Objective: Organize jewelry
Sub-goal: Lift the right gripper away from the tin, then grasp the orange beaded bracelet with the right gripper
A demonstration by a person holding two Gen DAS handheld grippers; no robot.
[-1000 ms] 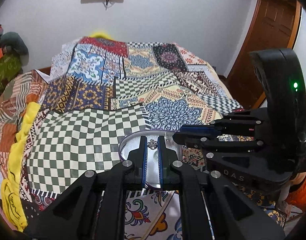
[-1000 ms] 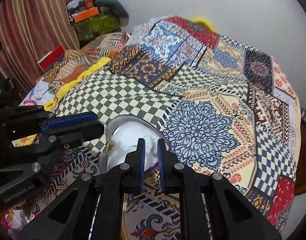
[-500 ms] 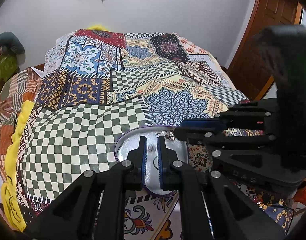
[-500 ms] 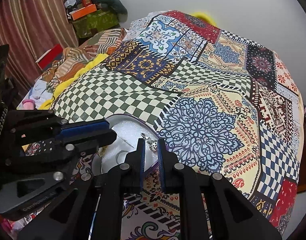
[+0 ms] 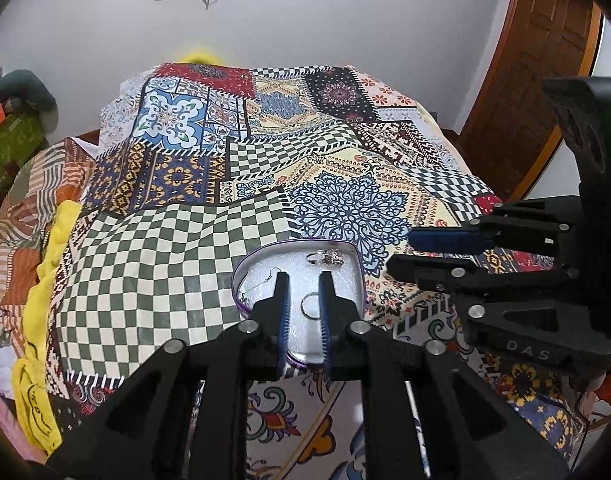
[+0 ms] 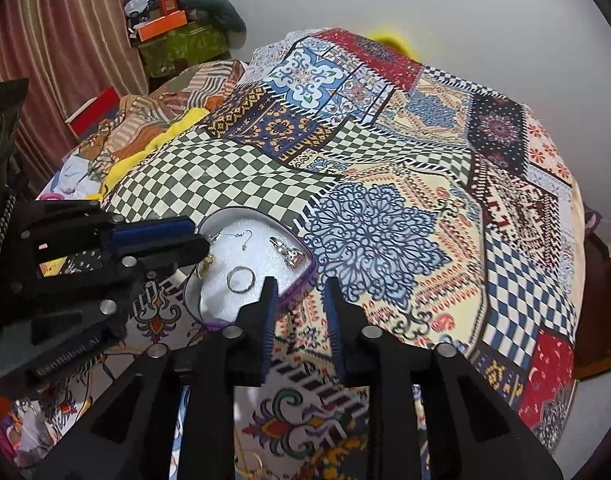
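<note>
While rings lie in the tray (image 6: pixel 309 258), both grippers (image 5: pixel 303 280) (image 6: pixel 299 286) have just parted, empty.

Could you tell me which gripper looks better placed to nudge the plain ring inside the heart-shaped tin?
Probably the left gripper: its open jaws frame the plain ring inside the heart-shaped tin. The right gripper hangs over bedspread beside it.

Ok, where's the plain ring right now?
In the right wrist view the plain ring lies on the white foam inside the tray, left of the ornate ring.

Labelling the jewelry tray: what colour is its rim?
Purple rim, white lining; clearest in the right wrist view.
</note>
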